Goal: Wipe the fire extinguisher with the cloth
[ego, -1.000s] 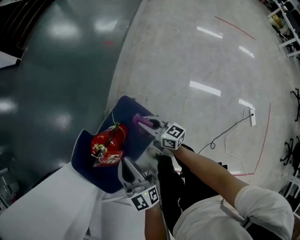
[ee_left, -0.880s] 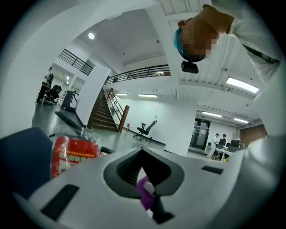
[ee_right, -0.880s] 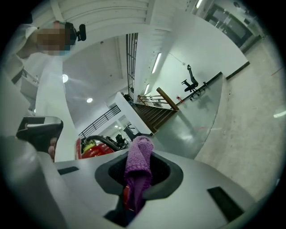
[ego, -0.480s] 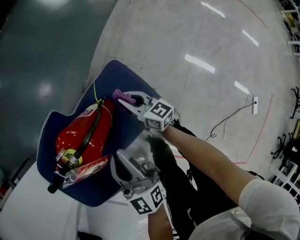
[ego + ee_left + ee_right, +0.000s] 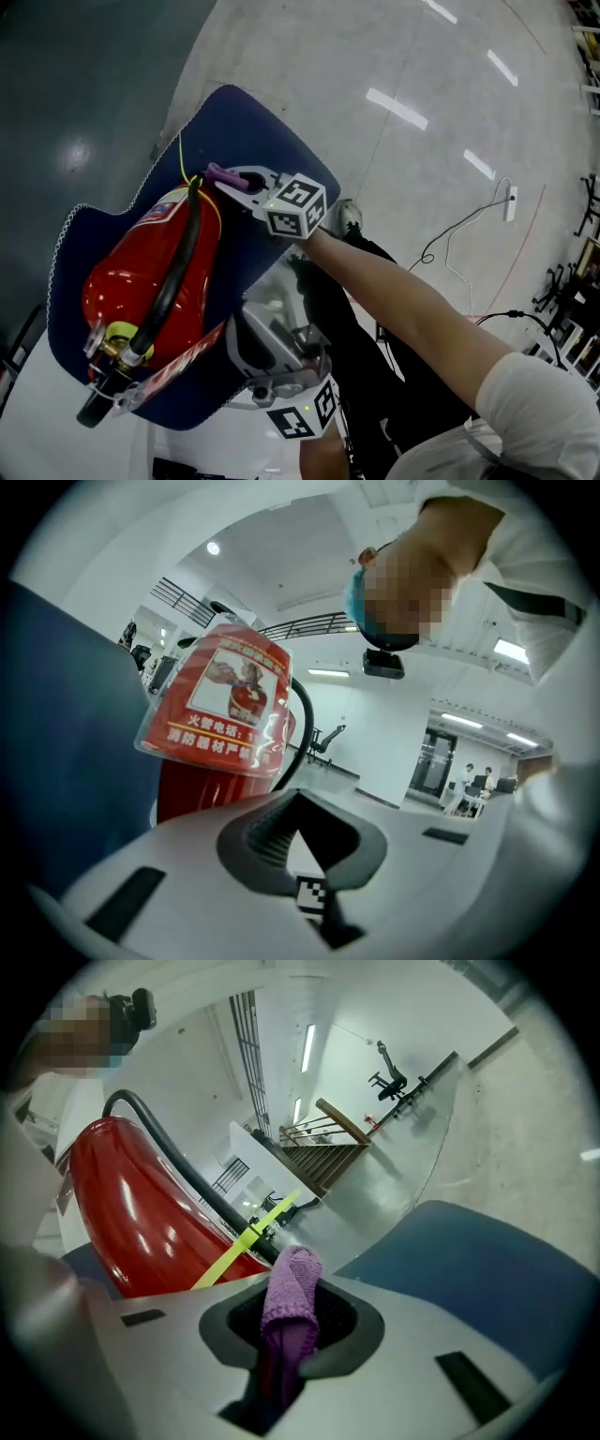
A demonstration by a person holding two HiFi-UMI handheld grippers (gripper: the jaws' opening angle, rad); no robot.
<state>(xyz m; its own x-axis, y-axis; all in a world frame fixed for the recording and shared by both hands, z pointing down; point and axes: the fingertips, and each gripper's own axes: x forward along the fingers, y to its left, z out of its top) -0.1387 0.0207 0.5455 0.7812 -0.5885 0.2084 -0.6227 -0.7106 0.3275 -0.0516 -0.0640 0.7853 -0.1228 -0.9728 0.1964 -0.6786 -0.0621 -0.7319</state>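
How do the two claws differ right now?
The right claw is clamped on a purple cloth; the left claw is shut on nothing. The right claw sits at the far end of the fire extinguisher, the left claw at its valve end, beside the red tag. Both are grey, with jaws closed.

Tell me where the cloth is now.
Head view, left of centre: the cloth is pinched in the right gripper, beside the far end of the fire extinguisher.

left claw (image 5: pixel 240 334) – lower centre, jaws together, nothing between | right claw (image 5: pixel 239 181) – above it, jaws clamped on purple cloth (image 5: pixel 291 1288) | right forearm (image 5: pixel 403 305) – bare, stretched out from lower right
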